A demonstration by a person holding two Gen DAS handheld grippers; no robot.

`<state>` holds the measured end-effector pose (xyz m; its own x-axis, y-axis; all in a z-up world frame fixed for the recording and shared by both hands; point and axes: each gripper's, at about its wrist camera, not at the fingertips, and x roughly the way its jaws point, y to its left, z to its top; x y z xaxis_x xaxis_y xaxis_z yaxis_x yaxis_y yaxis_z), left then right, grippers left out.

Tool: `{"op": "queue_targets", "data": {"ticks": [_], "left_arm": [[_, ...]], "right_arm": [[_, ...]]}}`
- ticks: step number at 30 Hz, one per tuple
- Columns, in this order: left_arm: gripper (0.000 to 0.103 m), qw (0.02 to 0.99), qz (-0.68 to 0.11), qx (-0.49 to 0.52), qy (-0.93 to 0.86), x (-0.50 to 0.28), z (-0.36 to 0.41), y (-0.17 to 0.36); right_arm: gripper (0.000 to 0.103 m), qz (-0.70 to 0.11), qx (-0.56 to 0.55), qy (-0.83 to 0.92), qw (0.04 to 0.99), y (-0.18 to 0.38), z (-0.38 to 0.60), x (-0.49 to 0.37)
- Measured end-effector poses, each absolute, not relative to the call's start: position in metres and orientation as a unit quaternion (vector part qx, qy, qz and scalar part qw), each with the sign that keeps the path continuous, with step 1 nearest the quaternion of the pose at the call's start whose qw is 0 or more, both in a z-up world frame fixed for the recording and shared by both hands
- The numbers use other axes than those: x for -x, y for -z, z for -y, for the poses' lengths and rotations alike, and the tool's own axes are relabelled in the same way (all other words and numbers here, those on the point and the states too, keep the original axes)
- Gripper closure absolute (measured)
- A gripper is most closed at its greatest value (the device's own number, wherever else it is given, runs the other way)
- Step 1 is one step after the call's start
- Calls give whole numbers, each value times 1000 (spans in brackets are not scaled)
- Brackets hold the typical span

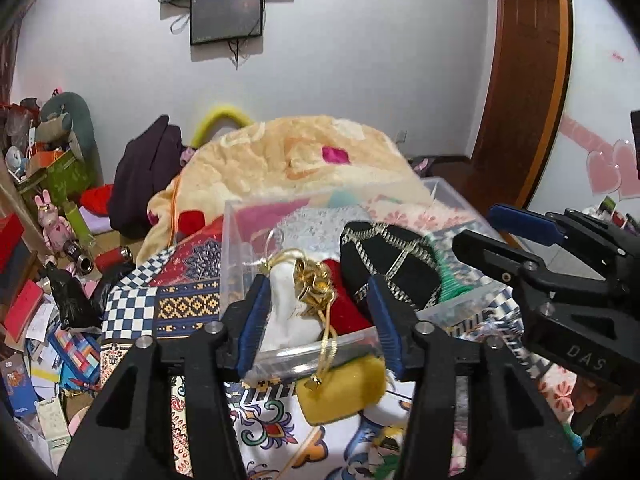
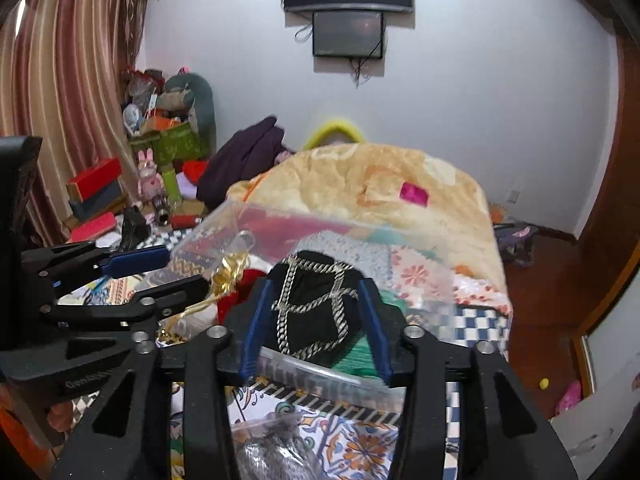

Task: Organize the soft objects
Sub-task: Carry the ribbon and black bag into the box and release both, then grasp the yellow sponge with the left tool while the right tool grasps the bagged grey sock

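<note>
A clear plastic box stands on the patterned bedspread and holds several soft pouches. My left gripper is open over its near edge, its fingers either side of a white pouch with gold cord. A red pouch and a black pouch with silver trim lie beside it. A mustard-yellow pouch lies on the bed just outside the box. My right gripper is open over the box, its fingers either side of the black pouch. A silver-grey pouch lies below it.
A folded peach blanket is piled behind the box. A dark purple garment lies left of it. Boxes, toys and papers clutter the floor at left. A wooden door is at right. Striped curtains hang at the far left.
</note>
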<state>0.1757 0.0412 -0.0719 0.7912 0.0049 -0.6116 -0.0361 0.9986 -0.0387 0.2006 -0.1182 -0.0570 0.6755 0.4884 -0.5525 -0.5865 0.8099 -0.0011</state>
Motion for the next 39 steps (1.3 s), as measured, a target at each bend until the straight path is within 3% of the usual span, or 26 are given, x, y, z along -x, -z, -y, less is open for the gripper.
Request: {"op": "queue_targets", "data": {"ticks": [5,8,11,14,33,34,37,39], "left_arm": [[41,952,-306,30,-5,-160,-40,58],[37,954,-298,33,-5,-149,-41,57],[26,953,-302,26,-8,-141,-40,67],[26,948,-317,26,-11,-138,-40,81],[26,909,-412,57,0,-169,-32,153],[26,909,-413,60,2,-171,-32,154],[26,909,-410,68,-2,-172,-32,155],[26,909,-410,77,0,-172,-33,156]], "right_arm": [[48,-260,75,-292,917,50,130,-190],[38,-254,76,-283,922,52,135,-181],[33,-253,82,-282,922,61,139,-171],[28,-265,84,-279,919,75,141,-166],[28,-377,60,-304,873,151,147,-163],[29,-377,60,-304,873,151,147,-162],[44,-372,58,-312,872,149,148,-160],[60,-365,56,-312,875,146,148,-158]]}}
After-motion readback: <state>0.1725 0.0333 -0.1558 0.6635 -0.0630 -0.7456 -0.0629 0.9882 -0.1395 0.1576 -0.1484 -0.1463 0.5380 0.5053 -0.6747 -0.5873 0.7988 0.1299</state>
